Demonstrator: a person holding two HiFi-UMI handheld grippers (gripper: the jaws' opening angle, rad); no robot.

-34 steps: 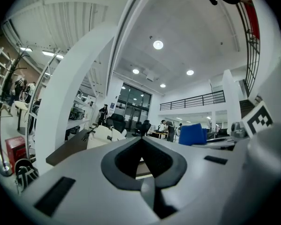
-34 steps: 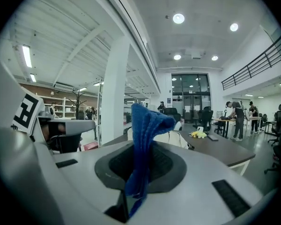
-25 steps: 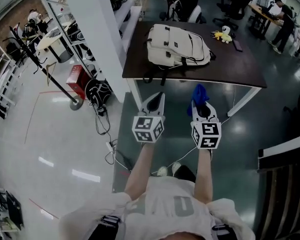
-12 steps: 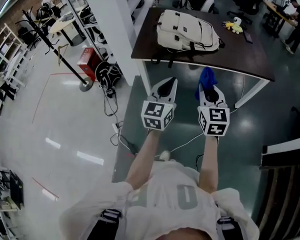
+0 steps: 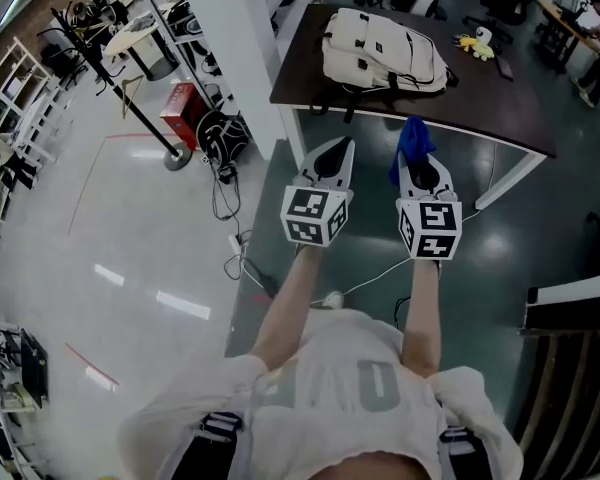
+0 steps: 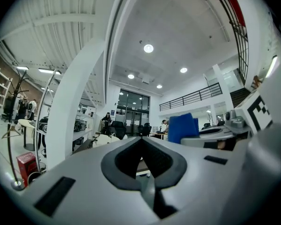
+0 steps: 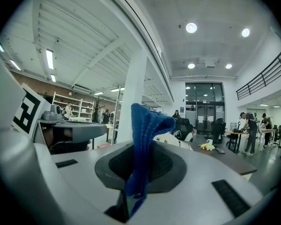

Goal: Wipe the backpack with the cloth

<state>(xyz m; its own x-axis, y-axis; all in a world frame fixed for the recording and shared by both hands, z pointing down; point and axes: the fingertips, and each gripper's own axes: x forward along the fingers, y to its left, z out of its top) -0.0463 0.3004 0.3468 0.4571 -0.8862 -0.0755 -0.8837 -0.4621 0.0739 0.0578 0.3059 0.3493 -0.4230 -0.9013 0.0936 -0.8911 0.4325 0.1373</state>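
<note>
Head view puts the cream fabric backpack [image 5: 383,52] flat on the dark rectangular table [image 5: 500,113], well ahead of both grippers, with nothing touching it. The right gripper [image 5: 417,166] pinches a blue knitted cloth [image 5: 412,138], which stands up from between its jaws. The left gripper [image 5: 332,160], just beside it, has its jaws pressed together on nothing. By my reading only the cloth pickup is done; the approach to the table and all the wiping are left.

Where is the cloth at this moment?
In the head view the cloth is held in the jaws of the right gripper, right of centre, above the floor just before the table that bears the backpack.
</note>
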